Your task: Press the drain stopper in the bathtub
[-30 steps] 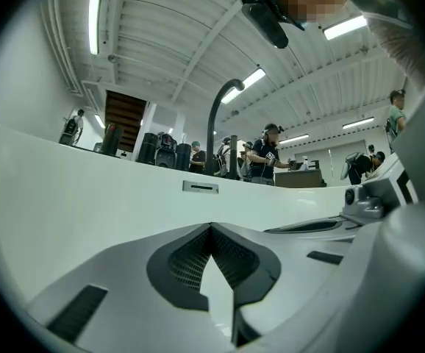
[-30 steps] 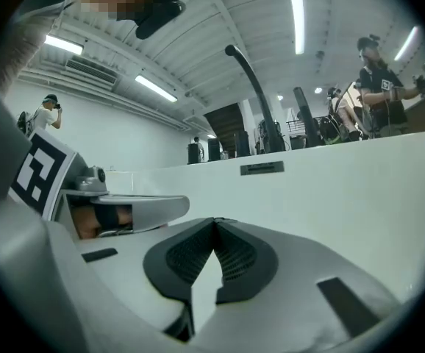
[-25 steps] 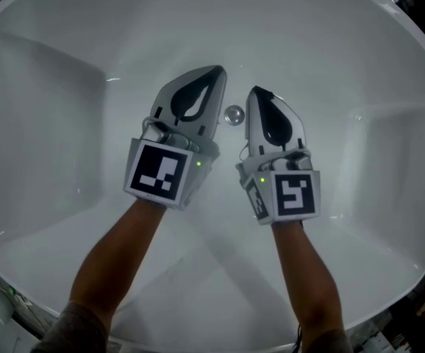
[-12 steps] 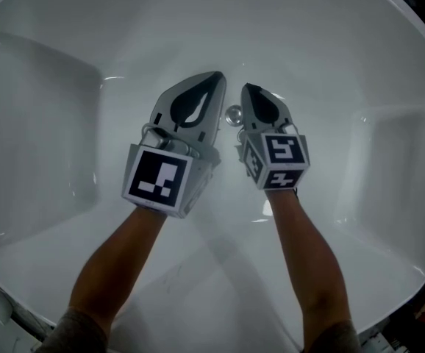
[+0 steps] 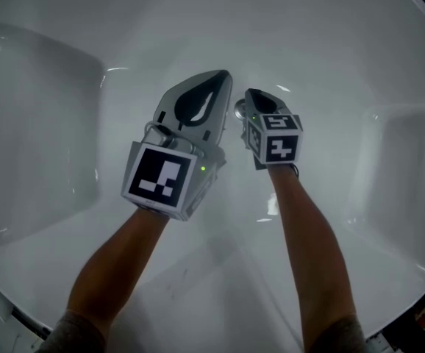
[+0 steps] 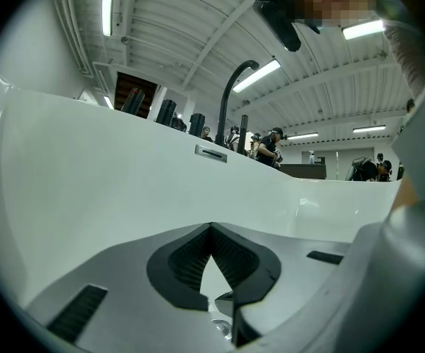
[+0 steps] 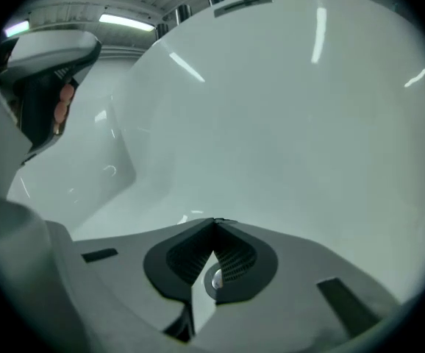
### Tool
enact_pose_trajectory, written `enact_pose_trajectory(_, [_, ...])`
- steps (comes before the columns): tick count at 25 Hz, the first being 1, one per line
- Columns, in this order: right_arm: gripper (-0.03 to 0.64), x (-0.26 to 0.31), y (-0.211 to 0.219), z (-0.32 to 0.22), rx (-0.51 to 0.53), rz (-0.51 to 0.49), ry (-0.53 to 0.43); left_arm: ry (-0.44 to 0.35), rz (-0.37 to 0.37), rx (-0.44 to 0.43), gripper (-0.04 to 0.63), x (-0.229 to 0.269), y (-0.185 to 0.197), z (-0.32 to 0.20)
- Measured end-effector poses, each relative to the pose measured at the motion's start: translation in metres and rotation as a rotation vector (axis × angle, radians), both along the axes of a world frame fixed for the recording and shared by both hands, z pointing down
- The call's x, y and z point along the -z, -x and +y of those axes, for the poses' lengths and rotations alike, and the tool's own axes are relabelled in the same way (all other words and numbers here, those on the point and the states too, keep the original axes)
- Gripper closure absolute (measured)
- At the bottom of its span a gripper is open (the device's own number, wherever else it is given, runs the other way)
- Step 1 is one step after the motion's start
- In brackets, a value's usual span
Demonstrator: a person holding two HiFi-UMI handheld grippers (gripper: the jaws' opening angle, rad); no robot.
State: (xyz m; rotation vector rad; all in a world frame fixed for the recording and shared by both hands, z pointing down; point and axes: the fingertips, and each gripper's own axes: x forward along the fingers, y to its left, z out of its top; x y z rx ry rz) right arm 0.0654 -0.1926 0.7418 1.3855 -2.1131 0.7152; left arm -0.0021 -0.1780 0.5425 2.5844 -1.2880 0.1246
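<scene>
The chrome drain stopper lies on the white bathtub floor, and only a sliver of it shows between the two grippers. My right gripper is shut and tilted steeply down right over the stopper. In the right gripper view the stopper shows through the gap behind the closed tips. Whether they touch it I cannot tell. My left gripper is shut and empty just left of the stopper. In the left gripper view the stopper glints under its jaws.
The tub's curved walls rise on all sides. A dark faucet and an overflow slot sit on the far rim, with people standing beyond it.
My right gripper has moved in toward the stopper and tipped down, so its marker cube now faces up and the stopper is mostly covered. The left gripper has hardly moved.
</scene>
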Motion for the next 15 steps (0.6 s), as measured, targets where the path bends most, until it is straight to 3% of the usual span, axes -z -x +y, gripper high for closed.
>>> enact_pose_trajectory(9, [0.618,-0.069,-0.021,0.032,-0.035,0.06,0.231,0.028,-0.007,-0.01,0.595,-0.01,-0.001,0.003])
enact_pose_trajectory(15, [0.618,-0.084,-0.02,0.041,-0.015,0.101,0.286,0.043,-0.017,-0.007,0.595,-0.016,0.0,0.003])
